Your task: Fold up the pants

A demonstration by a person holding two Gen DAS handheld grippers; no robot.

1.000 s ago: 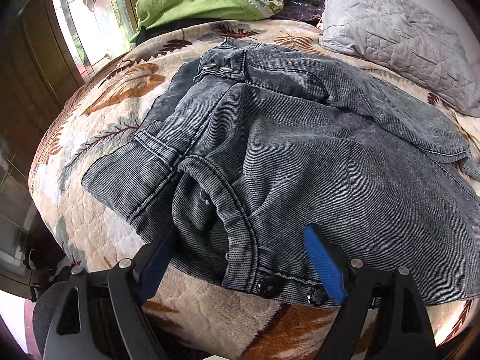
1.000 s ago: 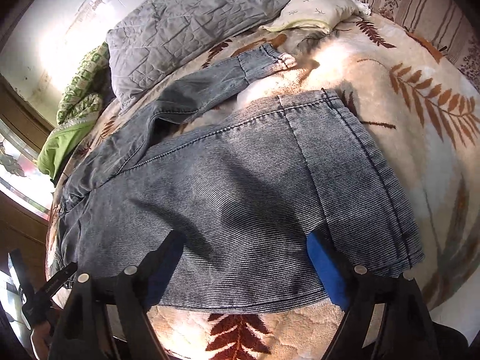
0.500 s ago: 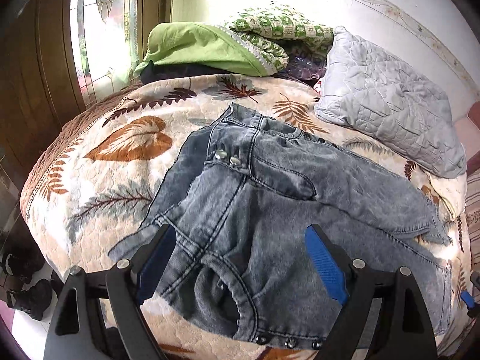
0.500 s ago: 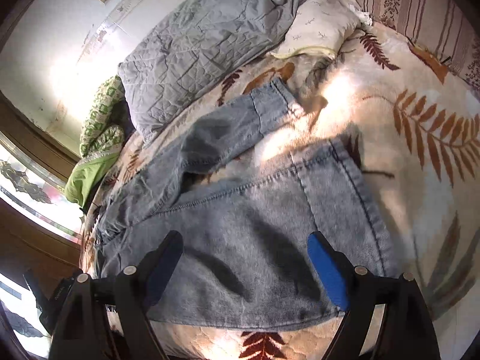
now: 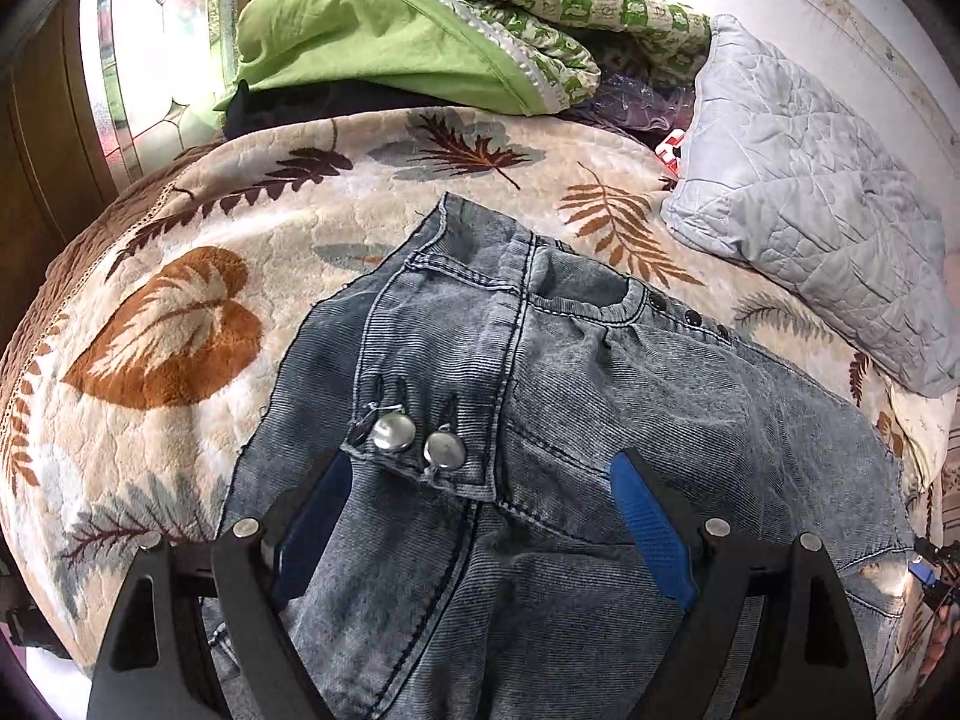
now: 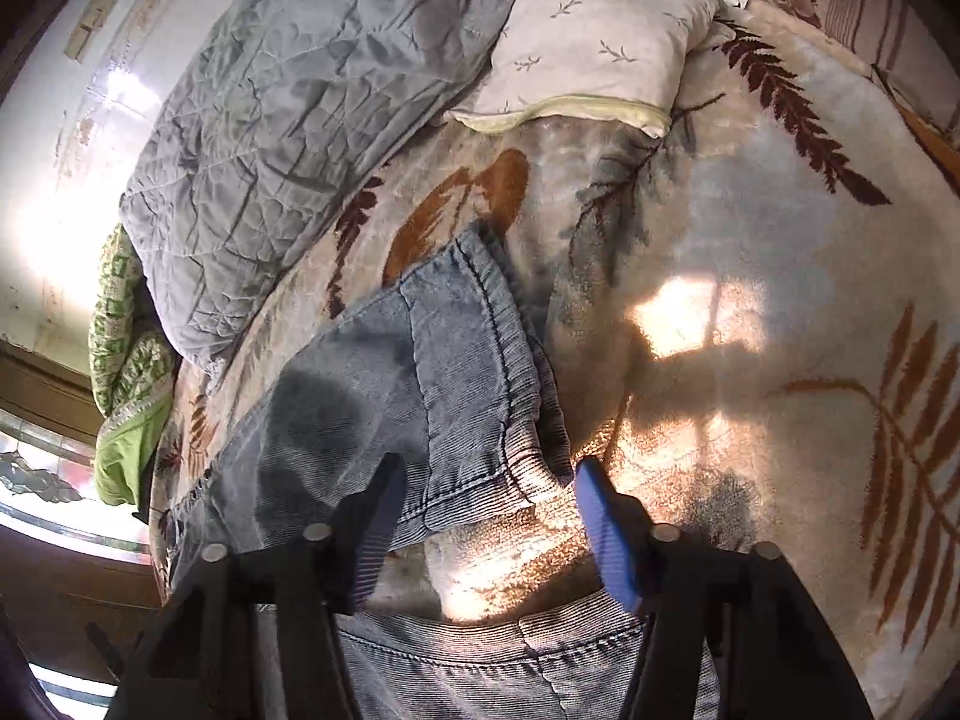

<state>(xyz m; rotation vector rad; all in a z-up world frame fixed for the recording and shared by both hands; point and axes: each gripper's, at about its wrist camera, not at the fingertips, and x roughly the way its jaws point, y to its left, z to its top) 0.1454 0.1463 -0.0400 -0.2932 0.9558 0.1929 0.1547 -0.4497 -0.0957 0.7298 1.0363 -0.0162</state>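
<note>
Bedroom (bed (image 5: 180, 276); pillows (image 5: 810, 204))

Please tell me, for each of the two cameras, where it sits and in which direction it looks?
Left wrist: sits on the left gripper, open, looking over the jeans waistband toward a green blanket.
Right wrist: sits on the right gripper, open, looking over a leg hem toward the grey quilted pillow.
Shared: jeans, grey pillow, leaf-print bedspread.

Left claw (image 5: 480, 516) spread over jeans (image 5: 600, 396), leaf-print blanket (image 5: 180, 276)
</note>
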